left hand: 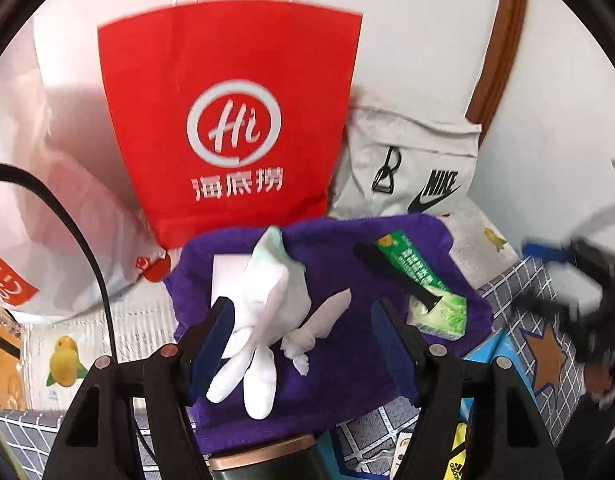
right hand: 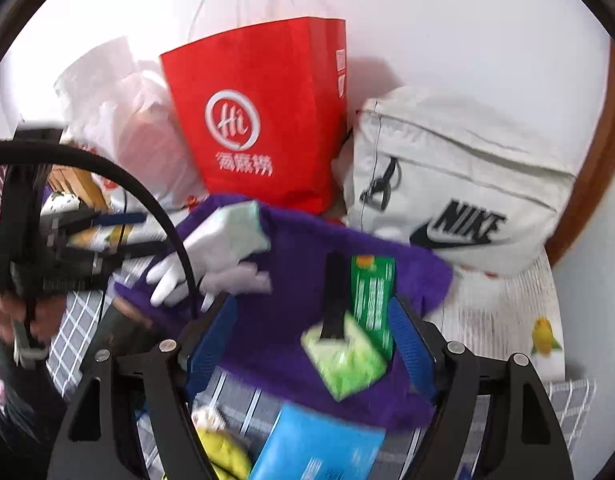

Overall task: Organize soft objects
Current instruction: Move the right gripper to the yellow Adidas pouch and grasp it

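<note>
A purple towel [left hand: 347,364] lies spread on the bed, also in the right wrist view [right hand: 291,248]. A pair of white gloves [left hand: 275,312] lies on its left part; they show in the right wrist view [right hand: 211,252] too. A green tissue pack [left hand: 427,292] with a black strip lies on the towel's right part. My left gripper [left hand: 303,340] is open, its jaws either side of the gloves. My right gripper [right hand: 311,340] is open over the green tissue pack [right hand: 355,332]. The left gripper shows blurred at the left of the right wrist view [right hand: 119,236].
A red paper bag [left hand: 231,120] stands behind the towel, with a white plastic bag [left hand: 47,200] to its left and a white Nike bag [left hand: 411,168] to its right. A blue box [right hand: 319,444] and a yellow item [right hand: 223,452] lie near the towel's front edge.
</note>
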`<action>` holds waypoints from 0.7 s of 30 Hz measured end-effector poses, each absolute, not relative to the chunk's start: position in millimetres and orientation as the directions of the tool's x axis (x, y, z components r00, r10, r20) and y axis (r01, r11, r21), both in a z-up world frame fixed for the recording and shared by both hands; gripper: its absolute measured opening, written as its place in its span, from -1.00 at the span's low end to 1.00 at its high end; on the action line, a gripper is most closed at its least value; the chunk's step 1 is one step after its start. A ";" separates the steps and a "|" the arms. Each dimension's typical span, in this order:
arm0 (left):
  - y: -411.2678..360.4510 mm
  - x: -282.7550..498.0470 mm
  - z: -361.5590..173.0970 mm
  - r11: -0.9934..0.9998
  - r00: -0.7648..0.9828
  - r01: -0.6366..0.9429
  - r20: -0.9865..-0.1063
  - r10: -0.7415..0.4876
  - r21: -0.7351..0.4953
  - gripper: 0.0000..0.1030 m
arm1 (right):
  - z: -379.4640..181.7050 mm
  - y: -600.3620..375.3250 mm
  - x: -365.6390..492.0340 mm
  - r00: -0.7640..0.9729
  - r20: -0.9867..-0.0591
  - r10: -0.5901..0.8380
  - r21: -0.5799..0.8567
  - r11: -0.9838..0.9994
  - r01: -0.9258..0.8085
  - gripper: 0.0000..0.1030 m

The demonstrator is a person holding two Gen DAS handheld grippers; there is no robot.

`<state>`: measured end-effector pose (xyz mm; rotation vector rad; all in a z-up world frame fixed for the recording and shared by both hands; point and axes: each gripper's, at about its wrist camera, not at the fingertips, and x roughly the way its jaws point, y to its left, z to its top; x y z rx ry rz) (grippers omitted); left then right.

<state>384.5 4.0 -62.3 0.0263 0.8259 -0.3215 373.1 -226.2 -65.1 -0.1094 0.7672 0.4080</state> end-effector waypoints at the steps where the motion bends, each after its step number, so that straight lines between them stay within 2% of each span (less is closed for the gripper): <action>1: 4.1 382.7 -59.2 0.950 0.638 0.294 -0.718 -0.278 -0.106 0.34 | -67.4 -224.5 359.4 0.647 -0.696 0.310 0.042 0.918 -0.395 0.52; 9: 5.2 363.9 -37.0 0.936 0.672 0.328 -0.665 -0.326 -0.127 0.34 | -112.3 -205.8 266.5 0.621 -0.729 0.287 0.053 0.929 -0.367 0.60; 15: 3.7 352.4 -26.5 0.928 0.683 0.348 -0.643 -0.348 -0.132 0.35 | -159.3 -200.3 225.6 0.493 -0.796 0.352 0.237 0.930 -0.282 0.60; 18: 3.0 346.8 -22.6 0.928 0.693 0.354 -0.633 -0.345 -0.118 0.35 | -158.5 -181.6 209.2 0.522 -0.804 0.284 0.151 0.947 -0.284 0.60; 21: 5.3 342.2 -18.7 0.923 0.697 0.366 -0.621 -0.358 -0.122 0.36 | -157.8 -165.8 199.7 0.502 -0.813 0.294 0.154 0.941 -0.302 0.60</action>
